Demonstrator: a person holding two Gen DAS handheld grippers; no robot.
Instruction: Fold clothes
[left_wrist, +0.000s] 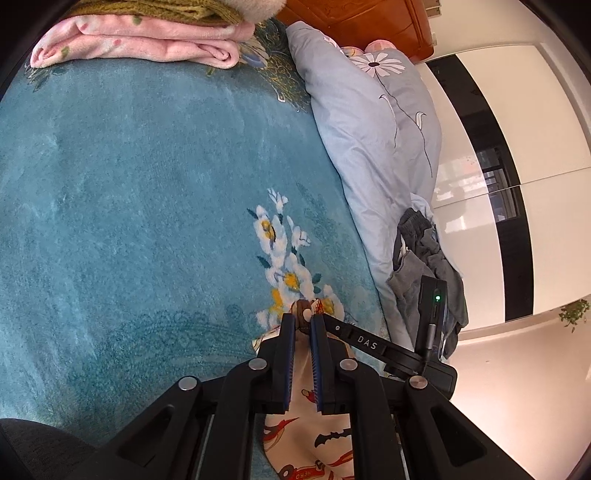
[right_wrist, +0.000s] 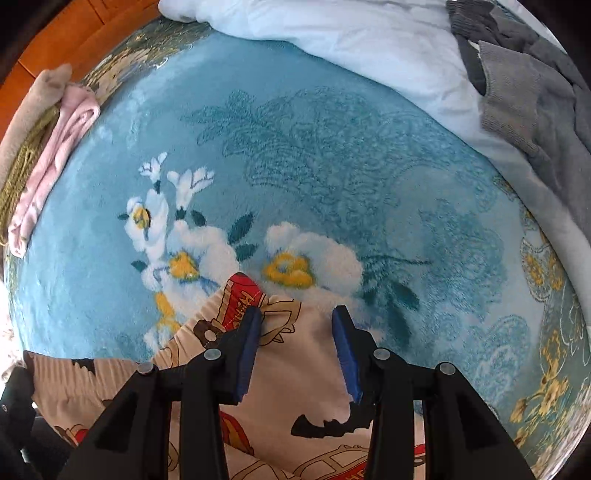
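Note:
A beige garment printed with red cars and black bats (left_wrist: 321, 443) lies at the near edge of the teal blanket. My left gripper (left_wrist: 303, 319) is shut on a bunched corner of it, and the cloth runs back between the blue pads. The right gripper's black housing with a green light (left_wrist: 434, 310) sits just to the right, one finger reaching toward the same corner. In the right wrist view my right gripper (right_wrist: 297, 314) points down over the garment (right_wrist: 310, 369) with its jaws apart. The garment's top edge lies between them, and the left pad (right_wrist: 251, 332) touches a fold.
A teal floral blanket (left_wrist: 147, 184) covers the bed. Folded pink and olive clothes (left_wrist: 140, 44) are stacked at its far side. A pale blue quilt (left_wrist: 369, 122) lies along the right with crumpled grey clothes (left_wrist: 428, 266) on it. A white wardrobe (left_wrist: 517, 129) stands beyond.

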